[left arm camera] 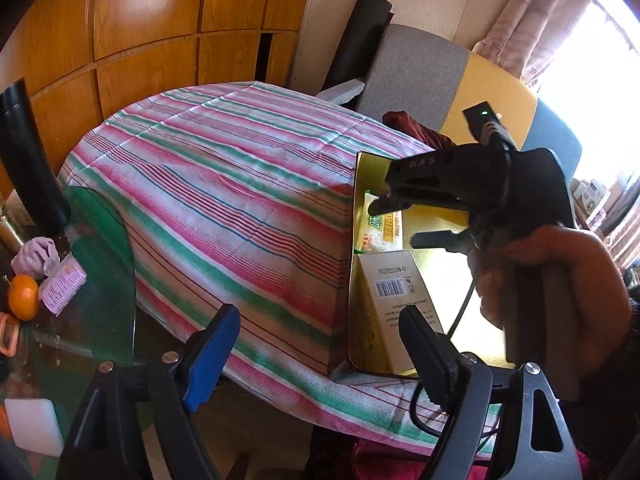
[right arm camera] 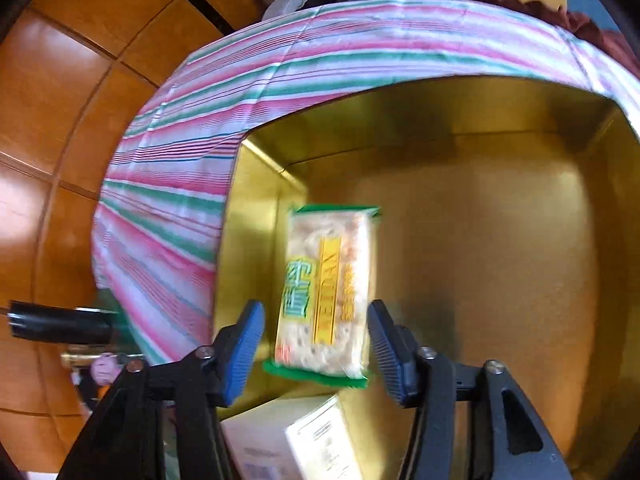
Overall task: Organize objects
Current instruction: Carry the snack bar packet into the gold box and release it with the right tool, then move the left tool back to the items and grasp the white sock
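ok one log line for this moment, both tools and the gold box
right tool: open, pads clear of snack pack | snack pack: inside gold box beside white carton | left tool: open, empty, above striped cloth

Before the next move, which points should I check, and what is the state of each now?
1. Right tongs let go of the cracker pack: ok, a gap shows between each pad and the pack.
2. Pack inside the gold box: ok, it is near the left wall.
3. Pack lies flat on the bottom: cannot tell, the picture is blurred.
4. White carton in the same box: ok, it sits next to the pack.
5. Left tongs free: ok, open with nothing between them.
6. Things left outside the box: not ok, an orange and a lilac brush are on the glass table.
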